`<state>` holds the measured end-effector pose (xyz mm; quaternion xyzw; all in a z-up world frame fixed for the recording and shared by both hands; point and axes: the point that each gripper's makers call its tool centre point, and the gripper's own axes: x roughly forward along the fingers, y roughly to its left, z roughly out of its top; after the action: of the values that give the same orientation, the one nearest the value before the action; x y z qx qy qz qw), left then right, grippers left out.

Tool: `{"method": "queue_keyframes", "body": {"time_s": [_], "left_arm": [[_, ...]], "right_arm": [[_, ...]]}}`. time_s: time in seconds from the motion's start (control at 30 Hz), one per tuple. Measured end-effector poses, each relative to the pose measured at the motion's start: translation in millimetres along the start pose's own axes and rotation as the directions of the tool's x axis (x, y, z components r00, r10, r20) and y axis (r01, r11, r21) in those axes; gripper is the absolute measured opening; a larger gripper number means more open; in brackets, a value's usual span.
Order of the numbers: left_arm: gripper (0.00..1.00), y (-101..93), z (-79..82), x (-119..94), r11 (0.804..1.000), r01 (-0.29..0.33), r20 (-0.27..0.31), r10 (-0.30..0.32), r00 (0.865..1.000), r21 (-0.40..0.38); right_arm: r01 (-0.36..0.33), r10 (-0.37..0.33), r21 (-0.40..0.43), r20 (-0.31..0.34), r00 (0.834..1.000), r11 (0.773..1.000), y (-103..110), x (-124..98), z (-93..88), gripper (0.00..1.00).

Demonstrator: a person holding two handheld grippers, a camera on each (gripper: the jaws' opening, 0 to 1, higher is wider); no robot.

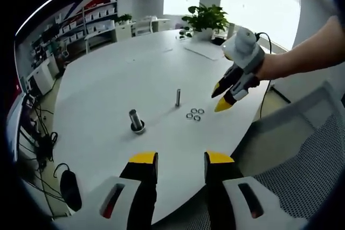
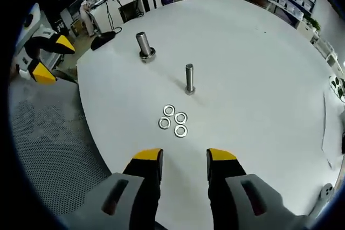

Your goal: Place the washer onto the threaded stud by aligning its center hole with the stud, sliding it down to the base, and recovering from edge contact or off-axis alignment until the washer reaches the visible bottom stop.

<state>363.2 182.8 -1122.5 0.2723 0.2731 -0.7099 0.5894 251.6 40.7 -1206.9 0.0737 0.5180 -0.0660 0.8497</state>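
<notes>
White table [image 2: 259, 52] — four washers [image 2: 173, 120] near stud [image 2: 190, 78]; both grippers' jaws parted, empty.

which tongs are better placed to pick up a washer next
Right. The right tongs sit open just short of the four washers, facing them. The left tongs are back at the table edge, farther from them.

- Four washers [image 2: 173, 120] are clustered on the white table [image 2: 259, 68], at 12 o'clock from the right gripper [image 2: 184, 158], whose jaws are parted and empty.
- A slim threaded stud [image 2: 190, 78] stands upright beyond them.
- A thicker stud [image 2: 144, 46] is seen at 11 o'clock.
- The left gripper [image 2: 49, 60] is seen at 9 o'clock, off the table.
</notes>
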Motion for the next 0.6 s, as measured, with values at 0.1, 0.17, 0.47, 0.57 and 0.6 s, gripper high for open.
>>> {"method": "queue_keyframes", "body": {"time_s": [0.1,0.17,0.47,0.57,0.6], "left_arm": [[0.33,-1.0,-0.6,0,1.000,0.002,-0.002,-0.002,1.000,0.002],[0.33,-1.5,-0.8,0,1.000,0.003,-0.004,-0.003,1.000,0.003],[0.33,-1.3,-0.6,0,1.000,0.004,-0.001,-0.004,1.000,0.001],[0.33,-1.6,0.8,1,1.000,0.005,0.003,-0.005,1.000,0.000],[0.33,-1.7,0.7,1,1.000,0.005,0.002,-0.005,1.000,-0.001]], "right_arm": [[-0.008,0.007,-0.032,-0.015,1.000,0.999,3,6,4.7,0.33],[-0.020,0.019,-0.045,-0.026,0.999,0.999,-3,17,7.5,0.28],[-0.028,0.024,-0.065,-0.064,0.998,0.997,-5,28,10.0,0.26],[-0.030,0.024,-0.078,-0.079,0.997,0.997,-2,28,8.1,0.26],[-0.030,0.023,-0.083,-0.084,0.996,0.996,-1,28,8.0,0.26]]}}
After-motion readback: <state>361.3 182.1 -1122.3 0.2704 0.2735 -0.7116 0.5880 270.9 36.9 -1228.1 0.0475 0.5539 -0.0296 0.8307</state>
